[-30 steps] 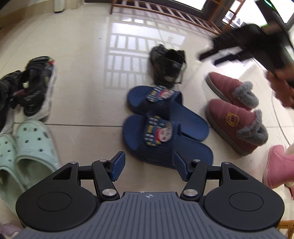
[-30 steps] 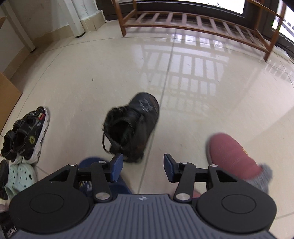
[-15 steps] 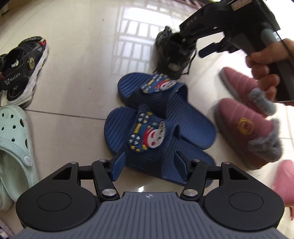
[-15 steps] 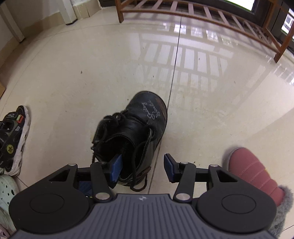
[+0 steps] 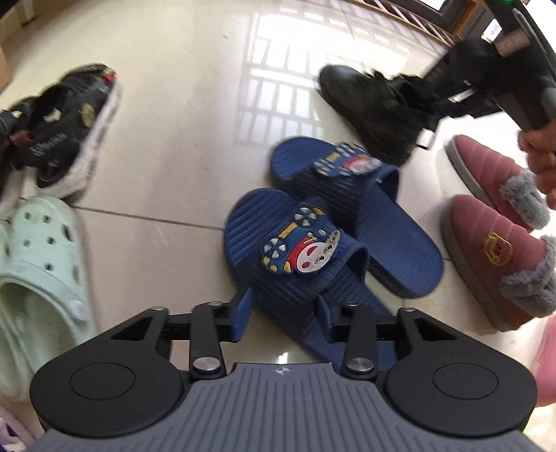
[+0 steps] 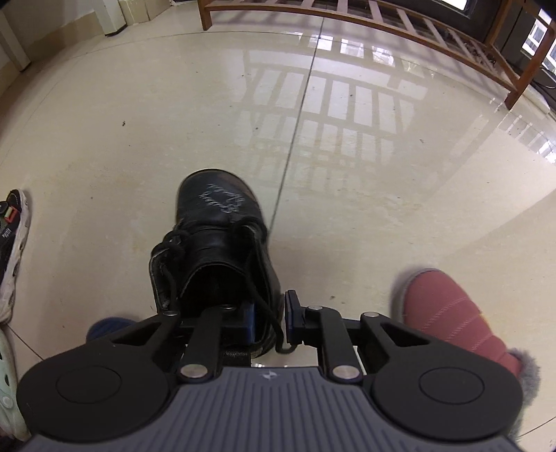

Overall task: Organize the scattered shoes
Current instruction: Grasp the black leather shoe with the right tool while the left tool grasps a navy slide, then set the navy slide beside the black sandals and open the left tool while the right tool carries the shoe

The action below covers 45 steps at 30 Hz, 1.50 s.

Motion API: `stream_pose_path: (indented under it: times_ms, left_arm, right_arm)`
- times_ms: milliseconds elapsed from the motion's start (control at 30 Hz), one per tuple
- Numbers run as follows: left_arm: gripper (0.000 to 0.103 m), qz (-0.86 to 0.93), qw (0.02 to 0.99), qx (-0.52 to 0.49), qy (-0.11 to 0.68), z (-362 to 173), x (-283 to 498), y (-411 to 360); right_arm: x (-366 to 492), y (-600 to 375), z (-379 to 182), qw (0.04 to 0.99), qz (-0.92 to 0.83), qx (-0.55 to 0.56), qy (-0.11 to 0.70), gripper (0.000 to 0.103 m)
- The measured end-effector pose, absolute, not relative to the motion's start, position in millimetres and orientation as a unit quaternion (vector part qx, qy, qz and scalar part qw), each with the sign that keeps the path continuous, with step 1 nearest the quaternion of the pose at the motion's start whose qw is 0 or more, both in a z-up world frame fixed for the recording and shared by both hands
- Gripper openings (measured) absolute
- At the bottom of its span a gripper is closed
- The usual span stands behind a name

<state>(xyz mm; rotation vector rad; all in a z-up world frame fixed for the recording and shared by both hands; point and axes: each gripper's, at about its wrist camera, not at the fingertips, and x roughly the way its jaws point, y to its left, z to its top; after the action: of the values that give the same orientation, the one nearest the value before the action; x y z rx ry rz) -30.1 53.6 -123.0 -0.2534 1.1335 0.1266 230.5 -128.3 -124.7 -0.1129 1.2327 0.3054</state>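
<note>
— What do we stand on?
— Glossy cream tile floor [image 6: 365, 215], wooden rack [image 6: 417, 31] far beyond the black boot [image 6: 222, 250], bare tiles between

— Our grips?
— Right gripper [image 6: 269, 318] closing on the boot's collar; left gripper [image 5: 283, 314] closing around the blue slipper [image 5: 295, 257] beside it

Black lace-up boot [image 6: 222, 250]: scuffed toe pointing away, upright on floor, collar wall between right gripper's [image 6: 269, 318] closing jaws. Nearer blue train-motif slide [image 5: 295, 253]: flat, heel end between left gripper's [image 5: 283, 314] closing jaws. Second slide [image 5: 354, 208] just beyond, overlapped. Maroon fur-cuffed slippers [image 5: 497, 250] off to right.
</note>
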Motion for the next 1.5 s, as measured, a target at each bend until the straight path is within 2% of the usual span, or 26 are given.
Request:
stream_pose_path:
  times_ms: [167,200,233,300,333,367,467,700,1067,1167,1400,1500]
  left_arm:
    - [0.040,0.082,0.833,-0.118,0.534,-128,-25,71]
    - [0.033,0.080,0.833,-0.120,0.534,-129,-23,73]
    - [0.022,0.078,0.834,-0.123,0.532,-129,-22,75]
    - [0.017,0.079,0.842,-0.114,0.522,-126,-24,77]
    - [0.014,0.079,0.846,-0.114,0.515,-124,-25,79]
    - [0.013,0.079,0.850,-0.115,0.508,-122,-26,82]
    - [0.007,0.085,0.863,-0.120,0.483,-113,-26,91]
    - [0.006,0.115,0.882,-0.112,0.442,-97,-1,121]
    - [0.007,0.181,0.866,-0.101,0.454,-107,65,179]
    - [0.007,0.186,0.873,-0.069,0.446,-106,80,183]
    - [0.007,0.197,0.867,-0.066,0.453,-118,112,197]
    - [0.012,0.202,0.864,-0.053,0.459,-127,117,197]
  right_arm:
    - [236,-124,-129,0.803,0.145,-0.058,0.575,0.025]
    - [238,-122,-131,0.802,0.145,-0.059,0.576,0.026]
    - [240,-120,-135,0.802,0.145,-0.062,0.576,0.029]
    - [241,-117,-139,0.803,0.143,-0.063,0.575,0.029]
    - [241,-117,-140,0.805,0.142,-0.060,0.574,0.023]
    - [241,-118,-139,0.806,0.140,-0.055,0.572,0.012]
    - [241,-124,-136,0.810,0.139,-0.029,0.570,0.011]
    - [236,-135,-119,0.811,0.150,0.014,0.566,0.011]
    - [227,-155,-70,0.826,0.160,0.068,0.537,0.012]
    - [221,-164,-64,0.824,0.160,0.083,0.538,0.012]
    - [204,-177,-60,0.816,0.157,0.100,0.547,0.012]
    - [195,-181,-60,0.814,0.155,0.104,0.550,0.012]
